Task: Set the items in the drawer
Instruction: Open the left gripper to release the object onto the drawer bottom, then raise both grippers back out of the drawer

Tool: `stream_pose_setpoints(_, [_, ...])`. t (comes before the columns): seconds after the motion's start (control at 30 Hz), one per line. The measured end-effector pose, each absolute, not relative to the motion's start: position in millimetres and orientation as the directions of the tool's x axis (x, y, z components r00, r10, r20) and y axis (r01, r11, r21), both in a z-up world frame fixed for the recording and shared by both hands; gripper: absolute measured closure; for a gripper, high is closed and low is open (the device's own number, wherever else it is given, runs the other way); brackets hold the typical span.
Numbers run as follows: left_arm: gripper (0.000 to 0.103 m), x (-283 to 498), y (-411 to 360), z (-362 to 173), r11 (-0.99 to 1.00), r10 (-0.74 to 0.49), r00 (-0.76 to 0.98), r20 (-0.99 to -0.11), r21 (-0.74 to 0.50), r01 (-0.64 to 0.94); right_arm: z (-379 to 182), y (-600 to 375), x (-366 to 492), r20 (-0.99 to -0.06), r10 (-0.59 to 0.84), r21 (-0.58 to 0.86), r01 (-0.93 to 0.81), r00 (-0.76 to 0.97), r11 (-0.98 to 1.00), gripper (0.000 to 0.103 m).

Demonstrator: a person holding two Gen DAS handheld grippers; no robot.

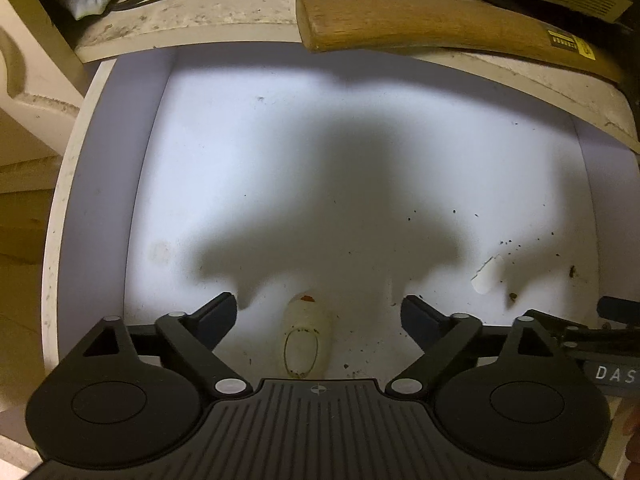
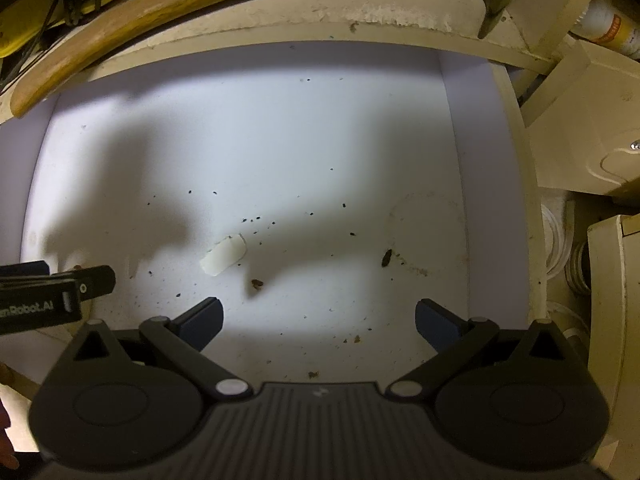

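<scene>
Drawer (image 1: 120,184) stands pulled out beneath both grippers, its white floor lit in patches and crossed by their broad shadows. Left gripper (image 1: 320,312) hangs over the near part with its fingers spread wide and nothing between them; below the gap lies a pale translucent object (image 1: 306,336) with a small orange spot at its far end, its shape hard to make out and its near end hidden by the gripper body. Right gripper (image 2: 320,314) is likewise spread apart and empty. A small white scrap (image 2: 224,256) lies on the drawer floor among dark specks. A wooden handle (image 1: 420,24) rests along the ledge behind the drawer, cut off at the right edge.
</scene>
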State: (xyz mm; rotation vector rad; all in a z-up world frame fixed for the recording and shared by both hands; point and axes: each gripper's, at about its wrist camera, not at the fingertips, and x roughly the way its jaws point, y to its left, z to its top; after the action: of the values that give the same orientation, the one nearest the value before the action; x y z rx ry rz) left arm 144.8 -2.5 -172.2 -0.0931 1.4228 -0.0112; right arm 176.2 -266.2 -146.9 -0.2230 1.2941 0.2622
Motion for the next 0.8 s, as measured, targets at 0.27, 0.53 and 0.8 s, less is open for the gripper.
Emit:
stream_pose_setpoints(0.27, [0.000, 150, -6, -163, 0.999, -0.014, 0.155, -0.988, -0.022, -0.046, -148, -264, 177, -0.964, 0.067, -0.017, -0.311, 0.256, 0.950, 0.000])
stream_pose_setpoints(0.53, [0.000, 145, -10, -165, 0.998, -0.017, 0.136, -0.991, -0.024, -0.052, -147, -262, 177, -0.963, 0.070, -0.016, -0.311, 0.260, 0.950, 0.000])
stream_pose_setpoints(0.8, [0.000, 138, -11, -145, 0.999, -0.025, 0.157, -0.987, -0.028, -0.020, -135, -262, 172, -0.957, 0.082, -0.009, -0.312, 0.277, 0.950, 0.000])
